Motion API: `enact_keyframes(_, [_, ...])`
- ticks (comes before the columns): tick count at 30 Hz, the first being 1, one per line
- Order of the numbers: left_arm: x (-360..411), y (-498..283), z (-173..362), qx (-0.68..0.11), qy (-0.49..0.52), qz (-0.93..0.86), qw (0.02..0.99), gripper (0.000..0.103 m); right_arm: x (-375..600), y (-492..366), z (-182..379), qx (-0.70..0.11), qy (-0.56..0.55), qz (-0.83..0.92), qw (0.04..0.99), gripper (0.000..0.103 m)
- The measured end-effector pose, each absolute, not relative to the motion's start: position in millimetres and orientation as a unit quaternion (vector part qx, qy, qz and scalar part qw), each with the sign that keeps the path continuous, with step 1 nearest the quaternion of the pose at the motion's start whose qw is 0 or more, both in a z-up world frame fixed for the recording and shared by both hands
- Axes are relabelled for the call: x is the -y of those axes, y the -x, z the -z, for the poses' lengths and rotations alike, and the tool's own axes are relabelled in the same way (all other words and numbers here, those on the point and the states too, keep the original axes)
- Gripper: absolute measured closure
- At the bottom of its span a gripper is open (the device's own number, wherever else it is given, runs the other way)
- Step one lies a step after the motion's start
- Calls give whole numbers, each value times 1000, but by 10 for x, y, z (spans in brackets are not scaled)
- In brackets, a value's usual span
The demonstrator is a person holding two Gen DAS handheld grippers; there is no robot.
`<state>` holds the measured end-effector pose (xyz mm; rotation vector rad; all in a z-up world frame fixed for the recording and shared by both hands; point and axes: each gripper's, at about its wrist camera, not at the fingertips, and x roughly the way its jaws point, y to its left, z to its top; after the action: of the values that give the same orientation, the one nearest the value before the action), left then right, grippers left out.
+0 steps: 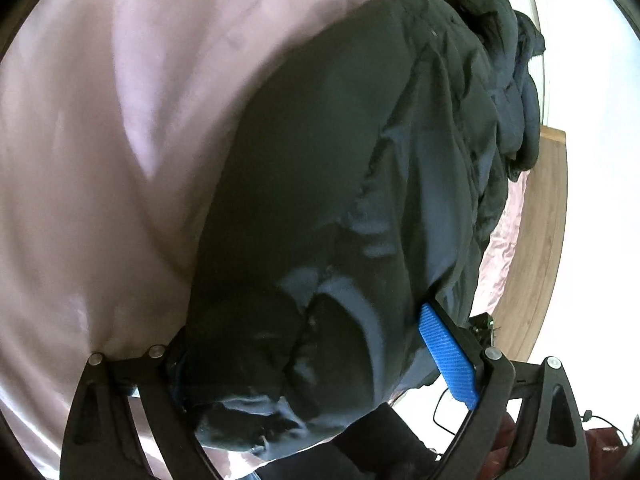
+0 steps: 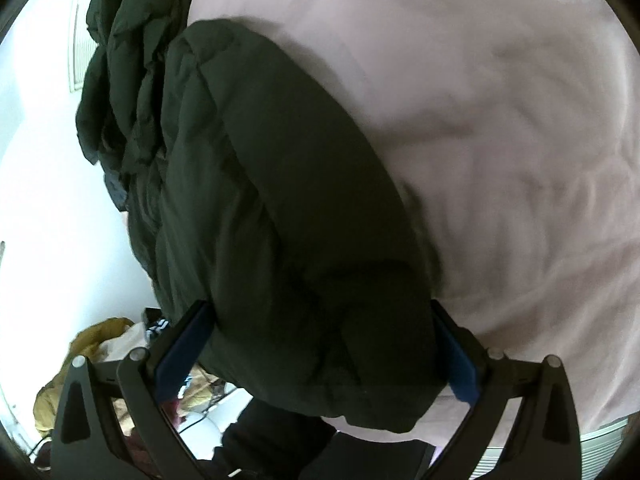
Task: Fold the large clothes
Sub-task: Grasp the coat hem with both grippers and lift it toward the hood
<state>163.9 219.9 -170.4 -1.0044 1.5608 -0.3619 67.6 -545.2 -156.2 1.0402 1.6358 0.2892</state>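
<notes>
Dark padded jacket (image 1: pixel 320 200) sprawled on pink sheet (image 1: pixel 100 160)
Wooden board (image 1: pixel 540 240) lay beyond; left gripper (image 1: pixel 312 352) and right gripper (image 2: pixel 320 344) tilted downward, jaws wide, each clamping bunched jacket.

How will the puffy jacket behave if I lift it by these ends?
The jacket looks soft and quilted, so it will likely sag between the left gripper and right gripper. Its shiny shell may slip. It fills both jaws, so it probably squashes and springs back.
</notes>
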Motion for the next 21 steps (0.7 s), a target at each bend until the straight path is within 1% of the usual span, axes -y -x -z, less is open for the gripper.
enact_keyframes(2, [-2136, -1638, 1691, -672, 427, 158, 584, 17, 5384, -667, 1554, -699, -431, -120, 558, 2])
enact_keyframes(3, [-2121, -1669, 1697, -673, 426, 159, 583, 19, 5355, -668, 1547, -702, -426, -120, 558, 9])
enact_keyframes(4, [-2093, -1666, 1688, -674, 425, 161, 583, 28, 5344, -667, 1544, -705, -422, -118, 558, 19])
enact_keyframes(5, [-2077, -1665, 1684, -674, 425, 161, 583, 38, 5322, -673, 1531, -707, -418, -115, 558, 25])
enact_keyframes(6, [-2051, -1667, 1675, -674, 425, 160, 582, 43, 5299, -681, 1513, -709, -415, -116, 559, 38])
enact_keyframes(7, [-2029, -1674, 1660, -675, 422, 158, 584, 55, 5279, -684, 1499, -710, -412, -116, 560, 51])
enact_keyframes(8, [-2005, -1681, 1635, -678, 416, 154, 586, 66, 5246, -701, 1457, -711, -405, -118, 563, 55])
enact_keyframes(9, [-1993, -1684, 1609, -678, 413, 152, 588, 70, 5220, -719, 1423, -712, -399, -119, 565, 61])
enact_keyframes(10, [-1969, -1693, 1559, -677, 409, 154, 592, 76, 5204, -733, 1383, -713, -393, -120, 568, 66])
enact_keyframes(11, [-1946, -1701, 1498, -675, 405, 155, 597, 81, 5189, -745, 1339, -713, -389, -122, 571, 69])
enact_keyframes(13, [-1948, -1712, 1409, -669, 403, 159, 603, 85, 5185, -764, 1266, -711, -386, -121, 575, 75])
enact_keyframes(15, [-1929, -1753, 1304, -663, 402, 163, 610, 86, 5223, -776, 1158, -702, -393, -121, 581, 79])
enact_keyframes(21, [-1968, -1914, 959, -633, 421, 165, 629, 87, 5376, -874, 865, -674, -416, -112, 600, 83])
